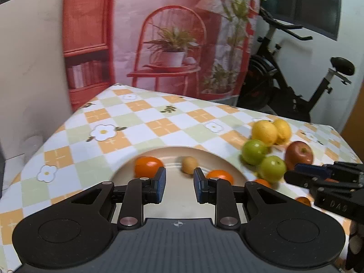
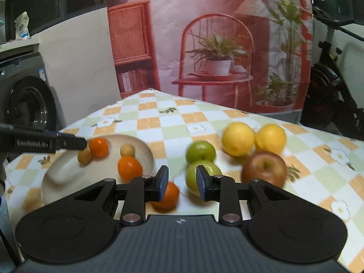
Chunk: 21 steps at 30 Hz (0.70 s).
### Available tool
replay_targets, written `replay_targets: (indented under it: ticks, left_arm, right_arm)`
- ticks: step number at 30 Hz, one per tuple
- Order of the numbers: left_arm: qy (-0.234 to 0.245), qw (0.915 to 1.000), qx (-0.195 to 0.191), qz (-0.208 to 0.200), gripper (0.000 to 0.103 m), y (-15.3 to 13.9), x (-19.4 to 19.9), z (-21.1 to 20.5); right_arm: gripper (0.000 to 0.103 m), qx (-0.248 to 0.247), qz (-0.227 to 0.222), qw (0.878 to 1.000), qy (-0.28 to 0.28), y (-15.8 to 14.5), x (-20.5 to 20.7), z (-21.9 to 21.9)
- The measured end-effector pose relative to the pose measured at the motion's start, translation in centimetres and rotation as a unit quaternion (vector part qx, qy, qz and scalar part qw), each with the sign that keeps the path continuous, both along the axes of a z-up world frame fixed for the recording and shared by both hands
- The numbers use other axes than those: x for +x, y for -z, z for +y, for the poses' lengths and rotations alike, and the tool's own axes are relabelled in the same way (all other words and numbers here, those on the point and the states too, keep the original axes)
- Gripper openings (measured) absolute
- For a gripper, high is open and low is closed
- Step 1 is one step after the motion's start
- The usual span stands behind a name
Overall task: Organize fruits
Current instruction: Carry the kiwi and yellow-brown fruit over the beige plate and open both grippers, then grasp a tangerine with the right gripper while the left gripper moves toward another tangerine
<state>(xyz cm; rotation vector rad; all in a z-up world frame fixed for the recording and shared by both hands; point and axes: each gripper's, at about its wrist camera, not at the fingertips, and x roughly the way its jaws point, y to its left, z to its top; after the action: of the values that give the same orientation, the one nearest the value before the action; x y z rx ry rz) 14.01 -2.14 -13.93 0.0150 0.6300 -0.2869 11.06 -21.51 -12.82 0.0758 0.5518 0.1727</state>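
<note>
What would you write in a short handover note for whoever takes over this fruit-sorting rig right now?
Left gripper: shut, empty, above the plate.
Right gripper: shut, empty, above the loose fruit.
Done: two oranges and two small tan fruits lie on the plate.
Left: on the tablecloth lie a loose orange beside the plate, two green apples, two lemons and a red apple.
Likely next: pick up the loose orange, which is nearest the plate.
</note>
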Motion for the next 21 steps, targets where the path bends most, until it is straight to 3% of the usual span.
replay_targets:
  ticks: [5, 12, 18, 21]
  left_arm:
    - [0.025, 0.9997, 0.0, 0.002, 0.028, 0.3, -0.7, -0.9]
    - [0.028, 0.9996, -0.005, 0.003, 0.029, 0.9, -1.5, -1.5]
    - [0.037, 0.9993, -0.003, -0.01, 0.029, 0.8, -2.2, -2.0]
    - [0.042, 0.999, 0.0, -0.01, 0.029, 0.9, -2.4, -2.4]
  right_arm:
    - [0.03, -0.002, 0.0, 1.0, 0.01, 0.7, -2.4, -0.4]
    - [0.037, -0.014, -0.005, 0.999, 0.034, 1.9, -4.9, -0.7]
    - [0.038, -0.016, 0.002, 0.999, 0.034, 2.7, -5.0, -0.7]
    - [0.043, -0.031, -0.001, 0.999, 0.027, 3.1, -5.1, -0.5]
